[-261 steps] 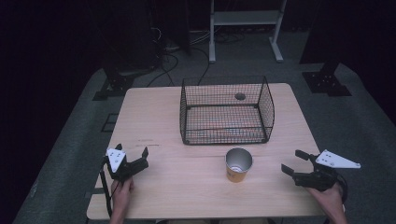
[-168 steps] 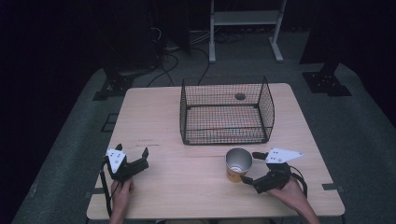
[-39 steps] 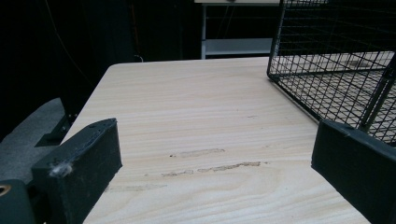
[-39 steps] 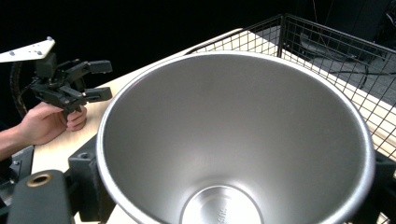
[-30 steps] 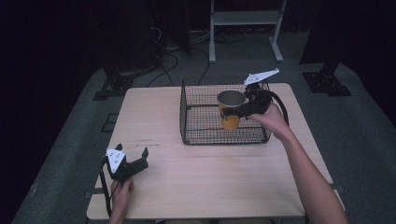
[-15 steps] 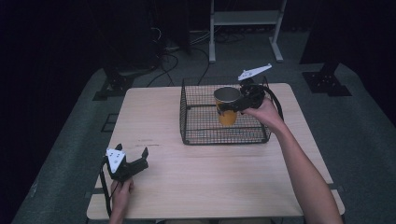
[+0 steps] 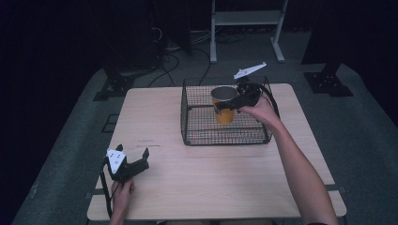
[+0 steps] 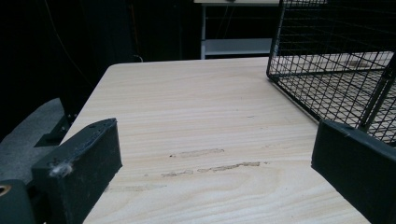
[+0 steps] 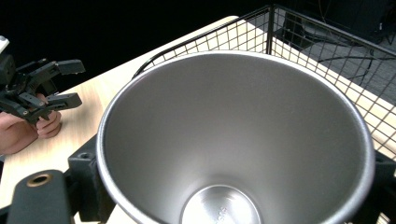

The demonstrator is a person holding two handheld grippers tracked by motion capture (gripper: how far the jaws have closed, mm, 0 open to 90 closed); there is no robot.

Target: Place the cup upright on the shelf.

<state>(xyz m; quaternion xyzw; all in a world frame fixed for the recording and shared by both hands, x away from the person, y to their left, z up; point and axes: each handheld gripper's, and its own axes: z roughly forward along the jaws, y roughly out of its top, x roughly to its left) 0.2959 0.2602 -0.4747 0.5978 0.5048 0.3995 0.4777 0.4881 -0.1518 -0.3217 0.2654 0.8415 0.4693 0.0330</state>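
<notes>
While gripper (image 7: pixel 228 104) clamps cup (image 7: pixel 224 108), basket (image 7: pixel 197 136) walls surround.

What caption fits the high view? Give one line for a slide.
Right tongs hold a cup over the basket; left tongs rest open on the table.

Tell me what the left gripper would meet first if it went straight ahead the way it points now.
Probably nothing on the near table: the left gripper points along bare wood. The wire basket sits right of that line; its near corner might be clipped, depth unclear.
</notes>
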